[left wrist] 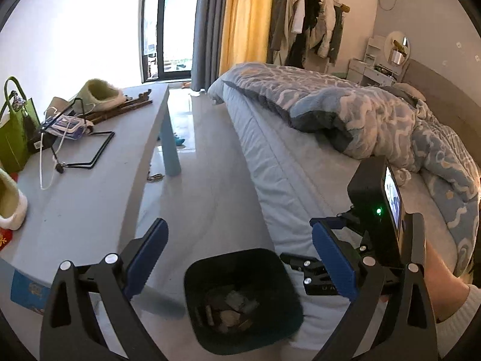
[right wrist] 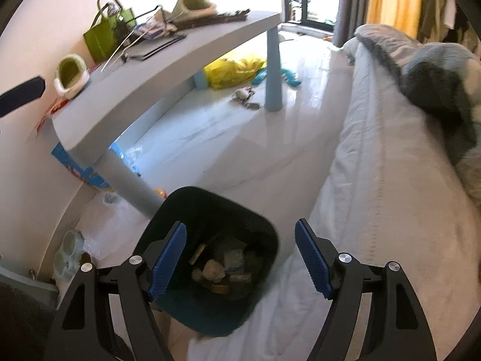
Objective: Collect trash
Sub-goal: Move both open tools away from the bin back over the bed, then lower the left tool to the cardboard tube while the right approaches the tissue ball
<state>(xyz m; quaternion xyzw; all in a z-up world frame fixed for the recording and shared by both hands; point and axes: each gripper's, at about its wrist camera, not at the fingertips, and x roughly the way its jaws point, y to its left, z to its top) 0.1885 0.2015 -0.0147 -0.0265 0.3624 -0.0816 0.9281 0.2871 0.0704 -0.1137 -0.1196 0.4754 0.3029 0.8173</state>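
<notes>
A dark trash bin (left wrist: 243, 294) stands on the floor between the grey table and the bed, with crumpled paper and wrappers inside. It also shows in the right wrist view (right wrist: 210, 258). My left gripper (left wrist: 240, 258) is open and empty, hovering above the bin. My right gripper (right wrist: 240, 258) is open and empty, just over the bin's mouth; its body (left wrist: 375, 225) shows at the bin's right in the left wrist view. Small scraps (right wrist: 246, 97) lie on the floor by the blue table leg.
A grey table (left wrist: 90, 186) on the left holds green slippers (left wrist: 99, 94), a green bag (left wrist: 13, 126) and a stand. The bed (left wrist: 300, 156) with a blue quilt fills the right. A yellow bag (right wrist: 234, 69) and clear plastic (right wrist: 111, 225) lie under the table.
</notes>
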